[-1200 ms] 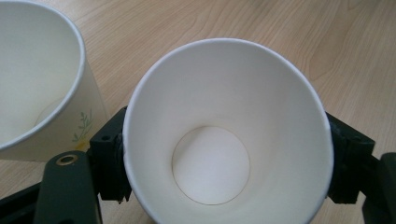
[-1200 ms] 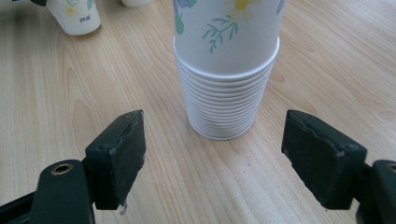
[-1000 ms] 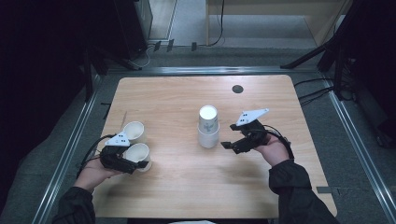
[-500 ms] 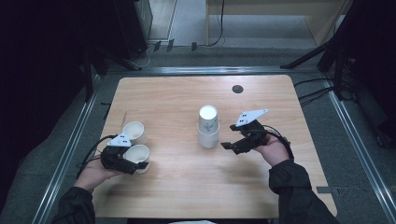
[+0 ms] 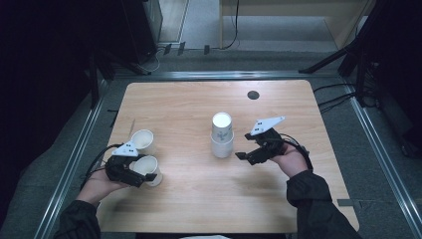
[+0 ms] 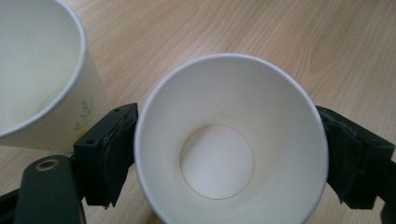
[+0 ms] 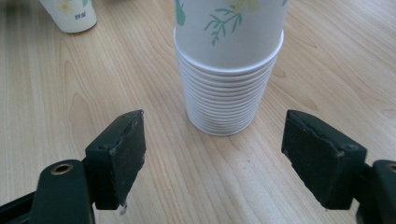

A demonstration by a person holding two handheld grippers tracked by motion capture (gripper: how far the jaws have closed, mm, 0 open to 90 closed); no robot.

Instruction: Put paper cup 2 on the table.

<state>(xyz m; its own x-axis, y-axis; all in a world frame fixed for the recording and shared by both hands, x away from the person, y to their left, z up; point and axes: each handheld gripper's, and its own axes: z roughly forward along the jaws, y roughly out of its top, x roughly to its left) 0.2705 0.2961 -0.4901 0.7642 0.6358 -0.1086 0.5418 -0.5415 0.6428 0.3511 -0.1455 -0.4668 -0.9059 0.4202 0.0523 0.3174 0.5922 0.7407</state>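
Table edge near left tool

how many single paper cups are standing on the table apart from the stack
2. One cup stands between the left gripper jaws, which have just been opening; the other cup stands just behind it. More are nested in the stack, uncounted.

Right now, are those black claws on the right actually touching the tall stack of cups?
Apart. The right gripper view shows the right gripper with its jaws wide open and bare table between them and the stack of cups, which stands beyond their tips.
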